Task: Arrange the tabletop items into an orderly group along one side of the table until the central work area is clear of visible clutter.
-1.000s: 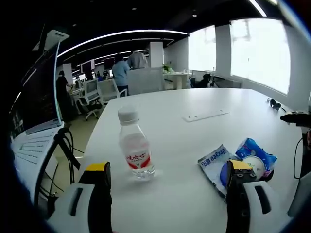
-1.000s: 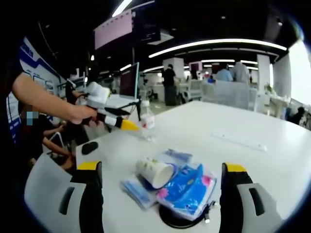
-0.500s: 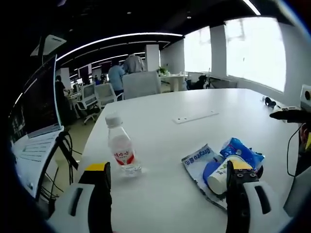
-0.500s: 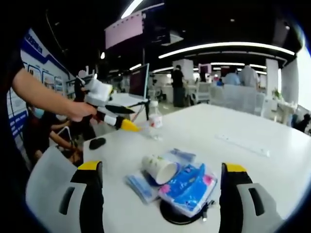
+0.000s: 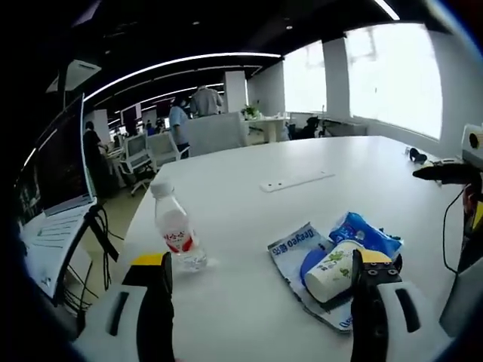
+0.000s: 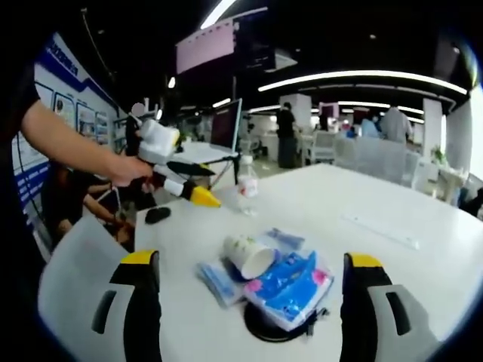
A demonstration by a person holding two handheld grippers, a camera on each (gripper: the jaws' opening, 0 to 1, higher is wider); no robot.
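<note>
Evidently nothing is gripped yet; the left gripper (image 5: 260,302) has its jaws spread wide and empty above the white table (image 5: 302,162), and the right gripper (image 6: 250,302) stands just as wide, holding nothing, low over the same surface; each looks poised for a first pick rather than committed to one. Between them, toward the middle of the table, lies the clutter in one loose heap: a paper cup (image 6: 247,255) tipped on its side, mouth toward the right gripper view, resting on a blue tissue pack (image 6: 290,285); a flat Oreo wrapper (image 5: 296,249) lies under and beside it; a dark round disc (image 6: 275,326) peeks from beneath the pack. Apart from the heap, a water bottle (image 5: 175,228) stands upright near the table's edge, just ahead of the left gripper's left jaw; in the right gripper view the left gripper (image 6: 189,188) hovers close to that bottle, so the bottle seems its likely target; the heap sits squarely ahead of the right gripper, which suits it for the cup.
</note>
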